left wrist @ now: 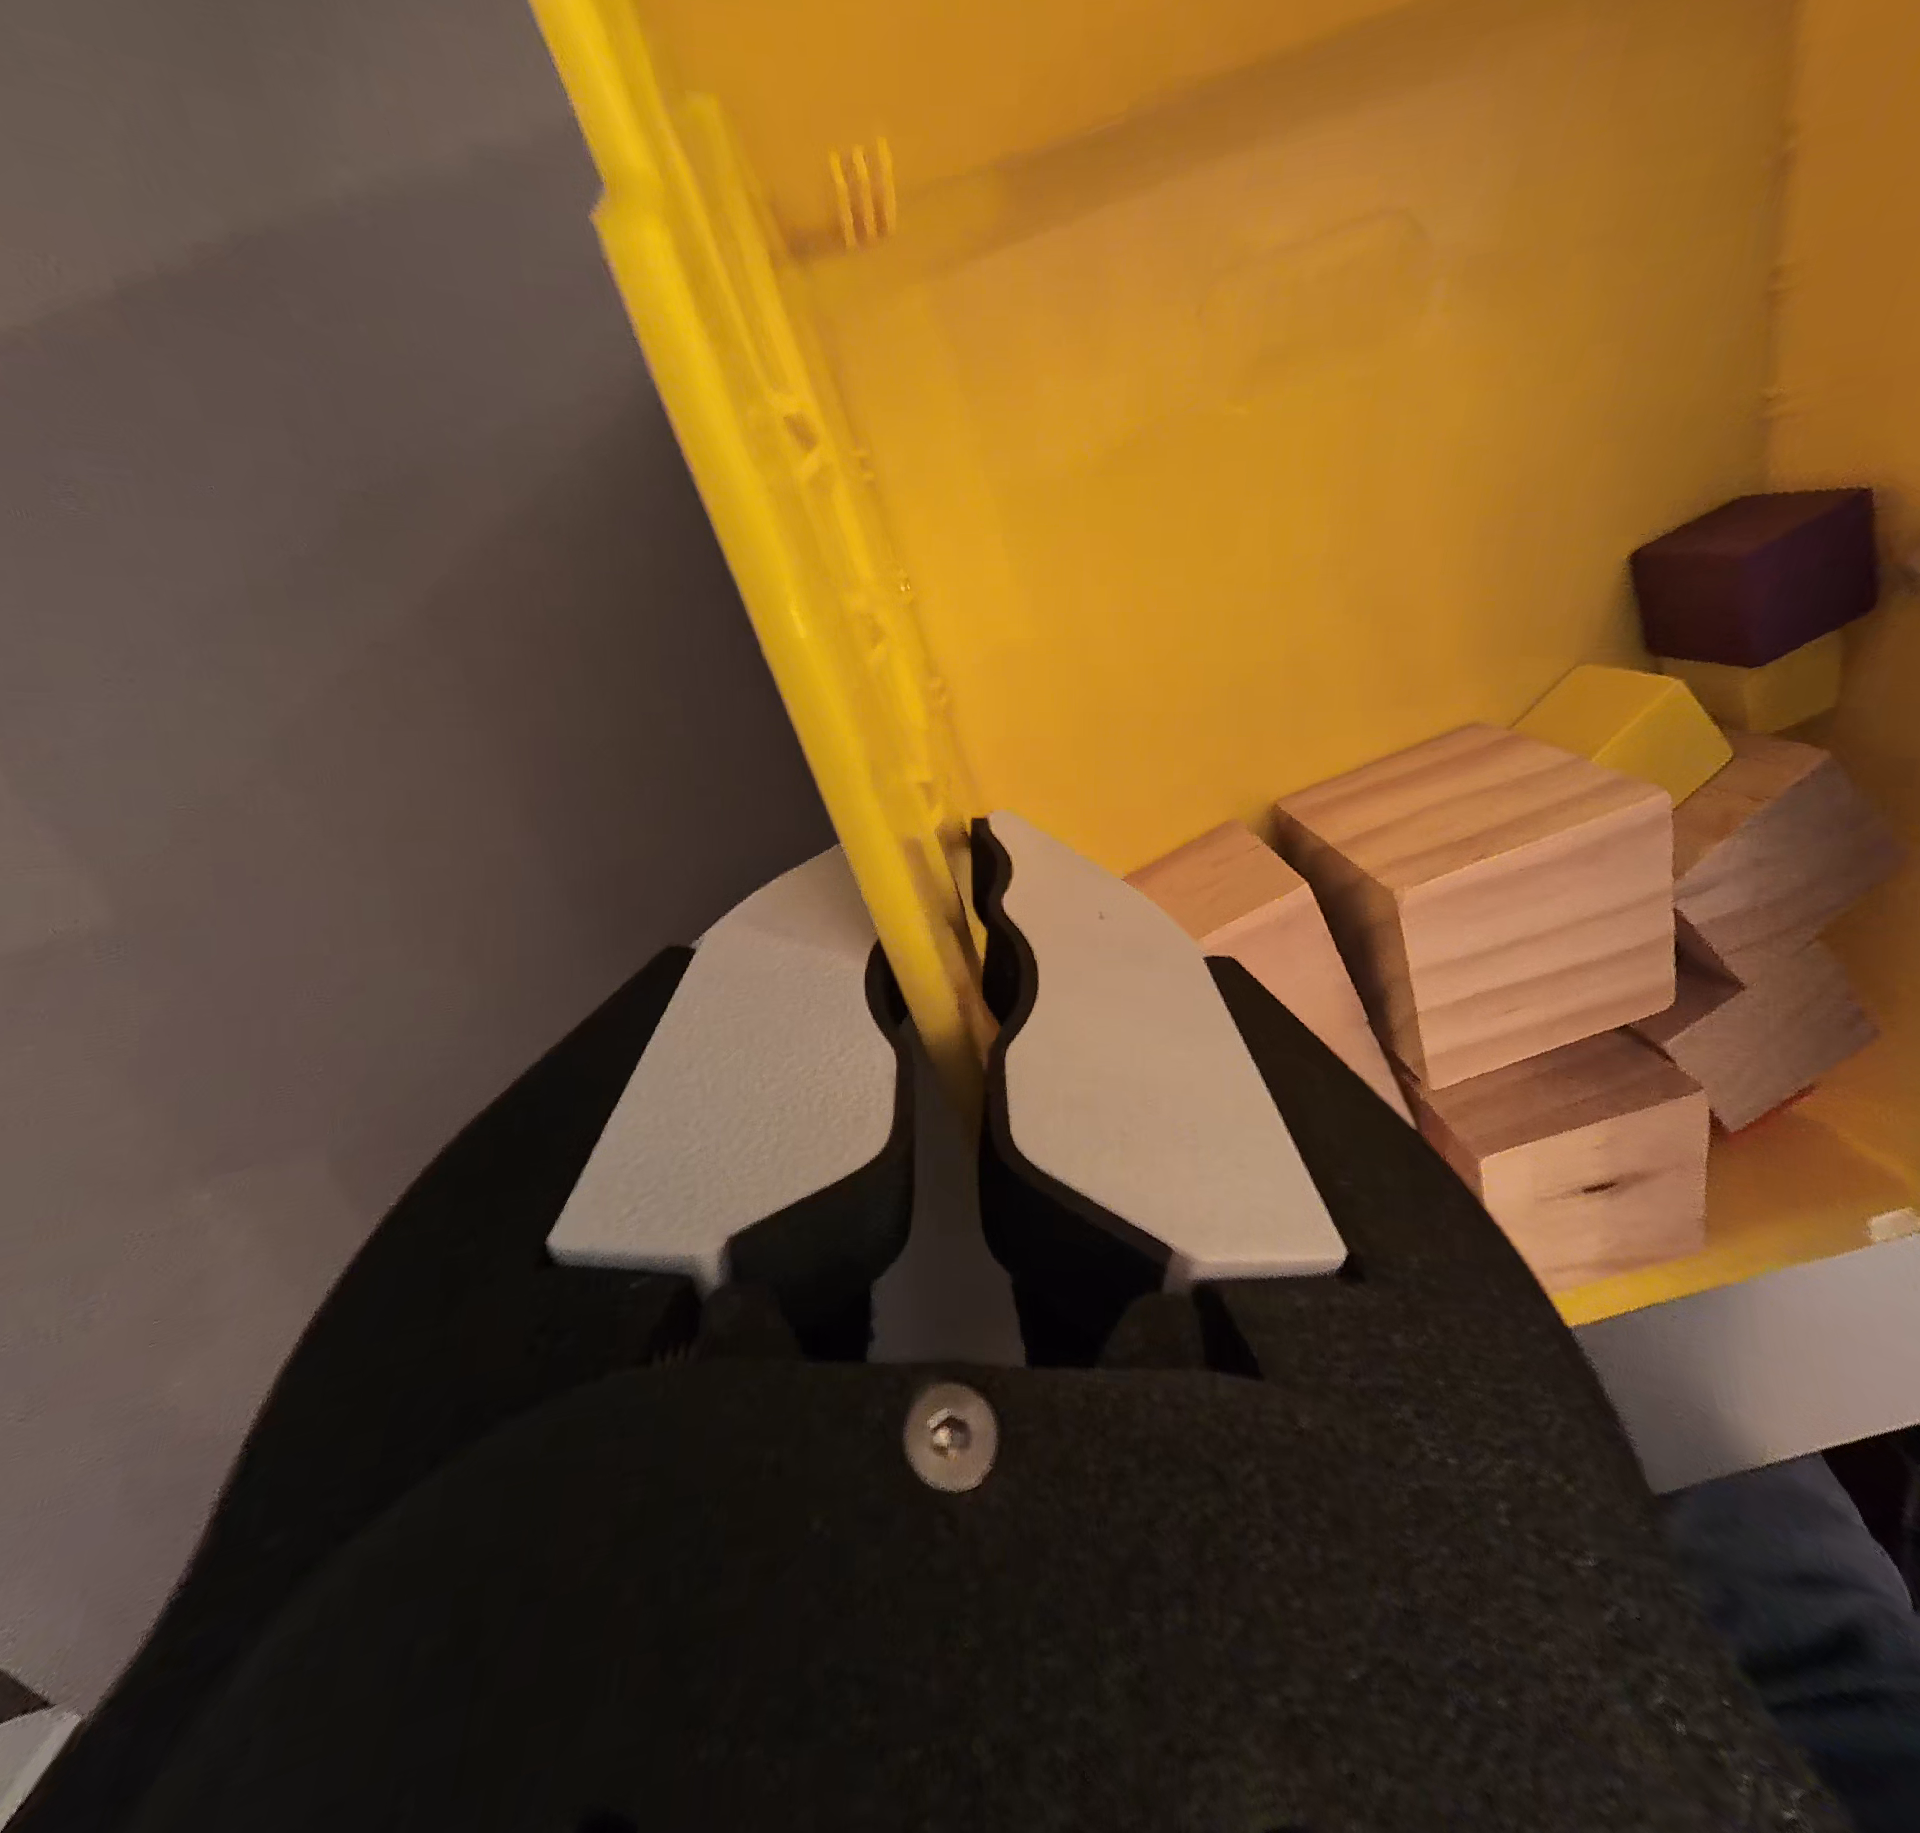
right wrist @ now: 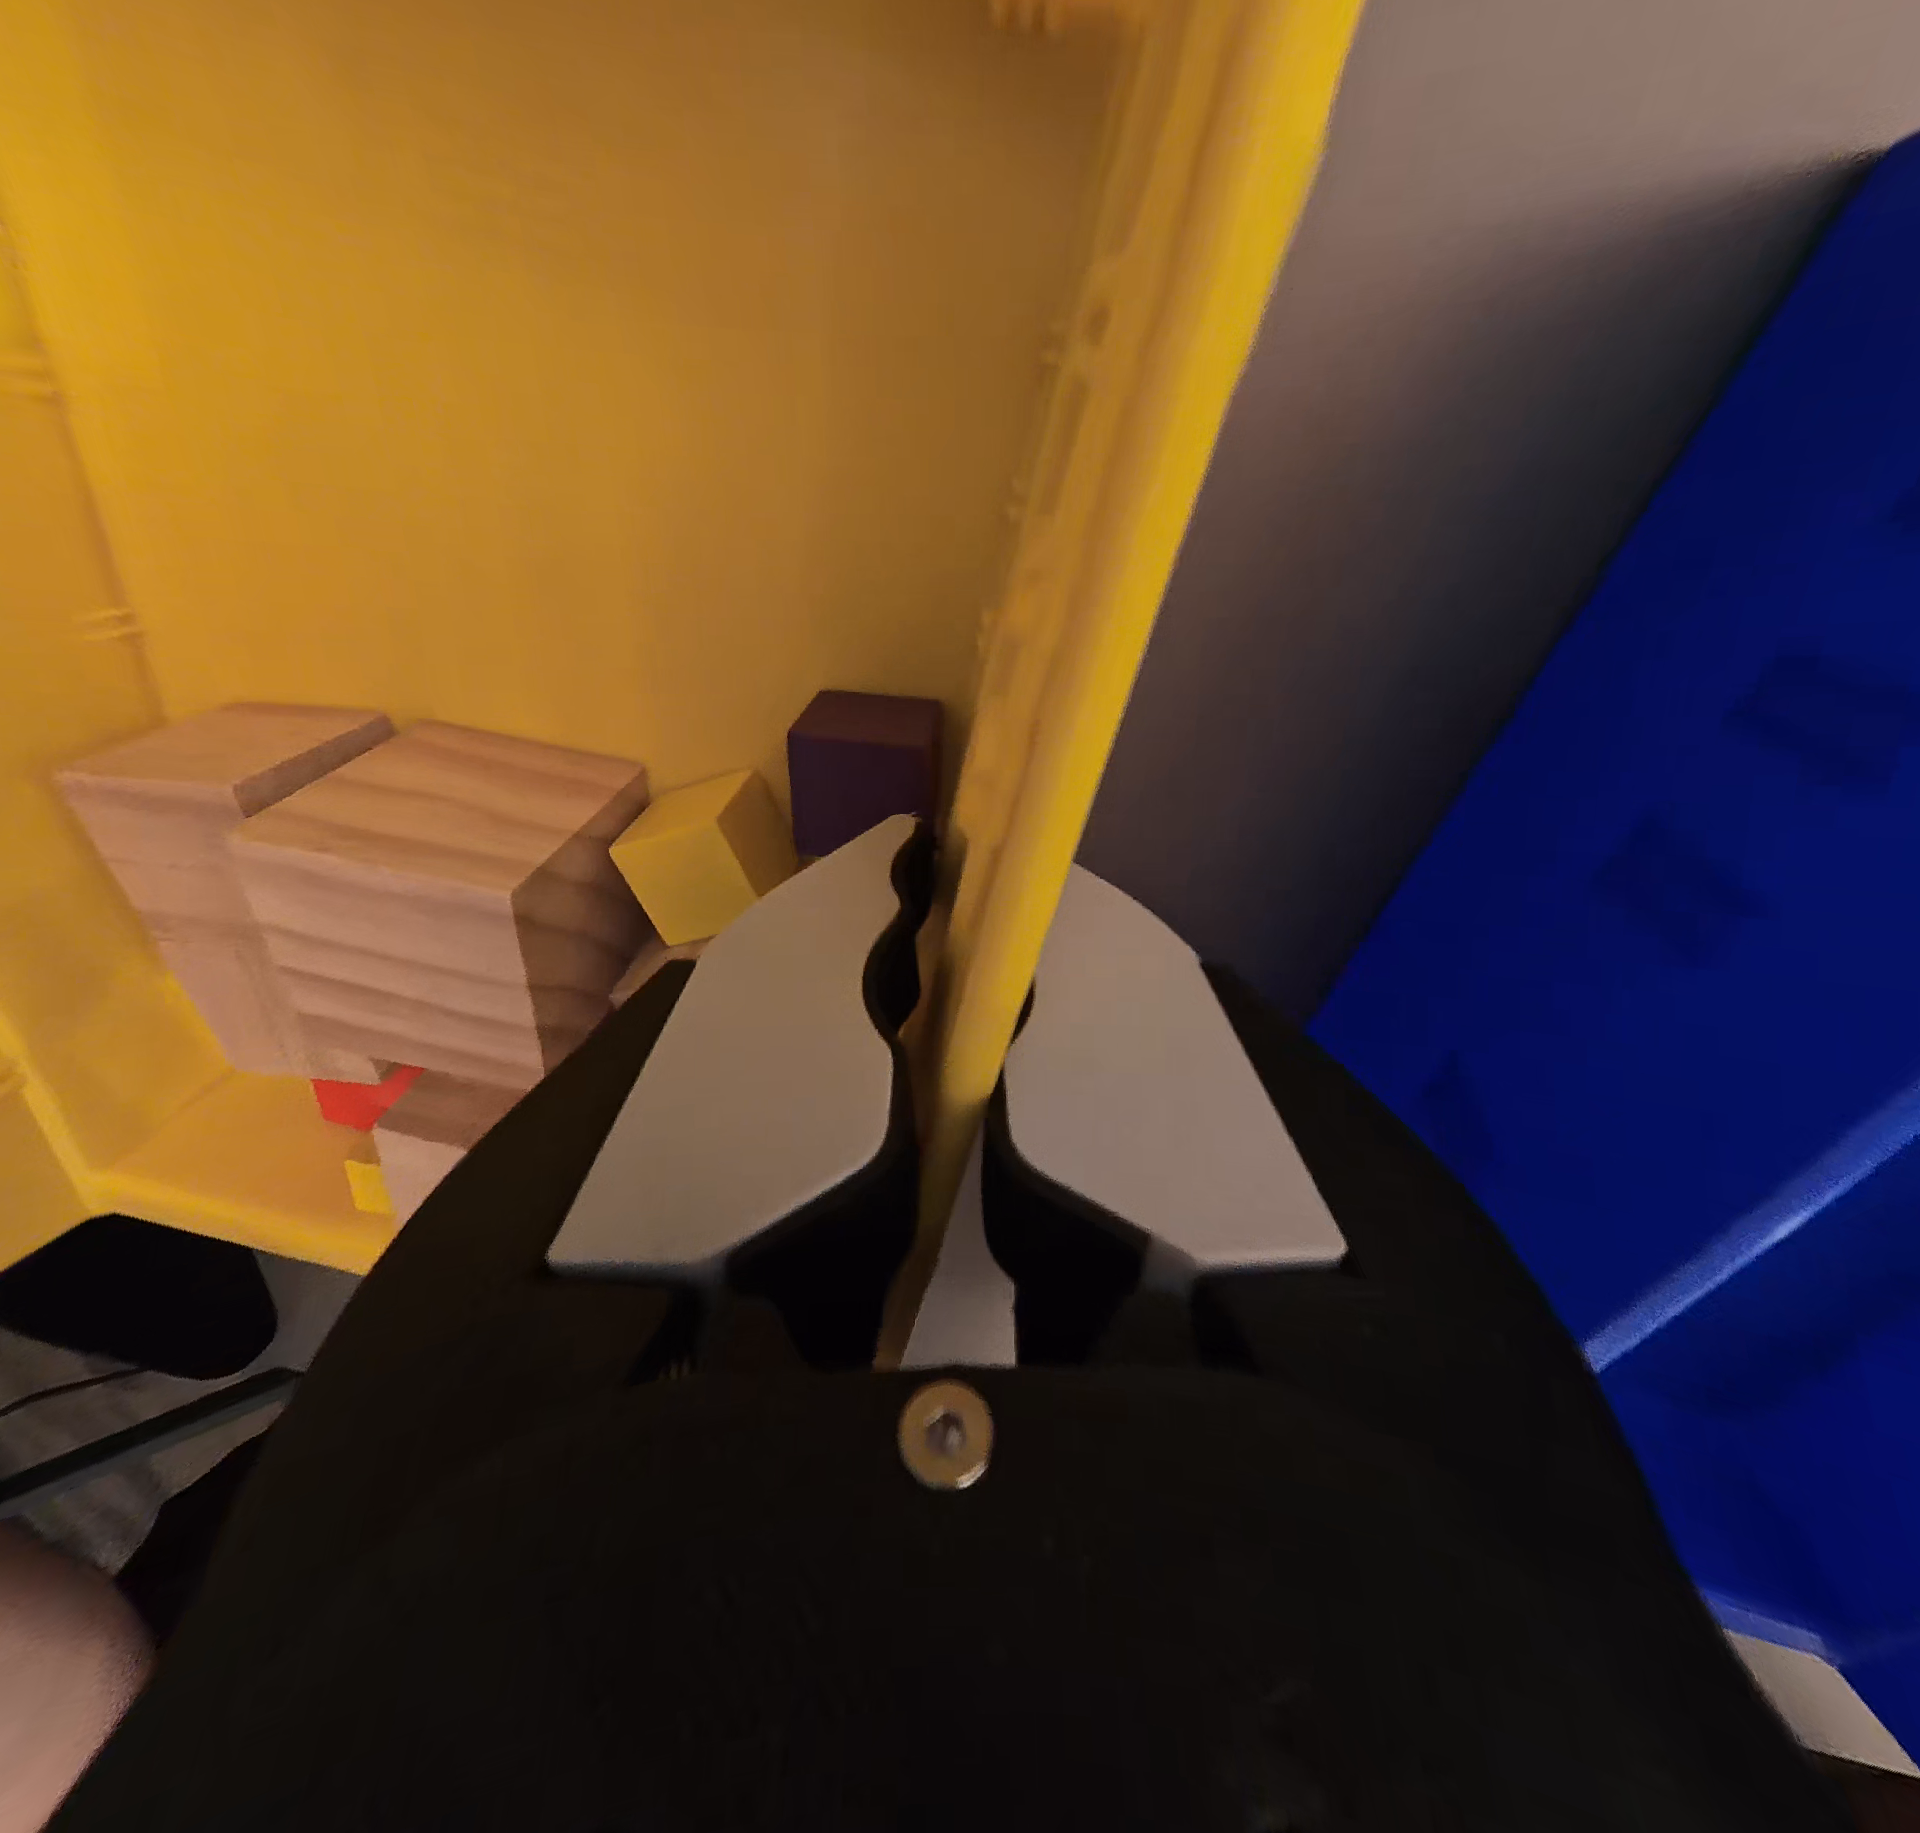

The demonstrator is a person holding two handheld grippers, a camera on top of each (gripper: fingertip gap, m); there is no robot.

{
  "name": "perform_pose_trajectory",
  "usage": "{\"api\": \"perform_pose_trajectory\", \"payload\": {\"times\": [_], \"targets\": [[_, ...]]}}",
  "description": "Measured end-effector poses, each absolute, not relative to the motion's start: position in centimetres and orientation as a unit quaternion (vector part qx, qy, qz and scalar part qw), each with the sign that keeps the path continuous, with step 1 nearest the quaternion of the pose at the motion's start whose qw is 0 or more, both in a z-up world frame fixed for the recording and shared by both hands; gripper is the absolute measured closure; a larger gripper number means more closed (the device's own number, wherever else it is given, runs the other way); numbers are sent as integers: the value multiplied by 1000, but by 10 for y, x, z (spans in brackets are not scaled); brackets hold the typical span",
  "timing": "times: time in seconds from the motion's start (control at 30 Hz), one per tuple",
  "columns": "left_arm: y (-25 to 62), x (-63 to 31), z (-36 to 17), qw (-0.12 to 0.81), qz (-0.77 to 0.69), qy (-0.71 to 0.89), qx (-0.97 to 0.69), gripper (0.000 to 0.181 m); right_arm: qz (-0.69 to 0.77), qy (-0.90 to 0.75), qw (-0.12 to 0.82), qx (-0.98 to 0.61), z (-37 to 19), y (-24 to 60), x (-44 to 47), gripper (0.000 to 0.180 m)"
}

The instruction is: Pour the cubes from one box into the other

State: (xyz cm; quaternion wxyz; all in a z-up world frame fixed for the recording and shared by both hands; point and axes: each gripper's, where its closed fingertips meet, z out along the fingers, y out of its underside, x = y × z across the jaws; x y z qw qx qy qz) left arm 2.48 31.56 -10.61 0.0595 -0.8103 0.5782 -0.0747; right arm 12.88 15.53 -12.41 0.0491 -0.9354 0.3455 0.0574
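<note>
My left gripper [left wrist: 951, 910] is shut on the left wall of a yellow box [left wrist: 1299, 433]. My right gripper [right wrist: 961, 910] is shut on the right wall of the same yellow box [right wrist: 520, 329]. The box is tipped, and its cubes lie piled at the near end. The pile holds several plain wooden cubes [left wrist: 1496, 890] [right wrist: 416, 890], yellow cubes [left wrist: 1631, 729] [right wrist: 696, 853], a dark purple cube [left wrist: 1756, 578] [right wrist: 857, 765] and a red cube [right wrist: 364, 1097]. A blue box [right wrist: 1662, 796] stands to the right of the yellow one.
A grey table surface [left wrist: 312, 640] lies left of the yellow box and between the two boxes [right wrist: 1351, 536]. A dark object [right wrist: 135, 1295] sits below the yellow box at the left. A hand [right wrist: 52, 1679] shows at the lower left corner.
</note>
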Motion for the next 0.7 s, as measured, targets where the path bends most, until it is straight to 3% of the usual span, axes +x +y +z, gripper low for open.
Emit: {"api": "perform_pose_trajectory", "payload": {"times": [0.47,0.7], "targets": [[309,15,-108,24,-38,583,-811,173,75,354,59,-930,-123,158,129,175],[308,34,-55,57,-30,589,-806,173,76,352,94,-928,-79,158,146,175]]}}
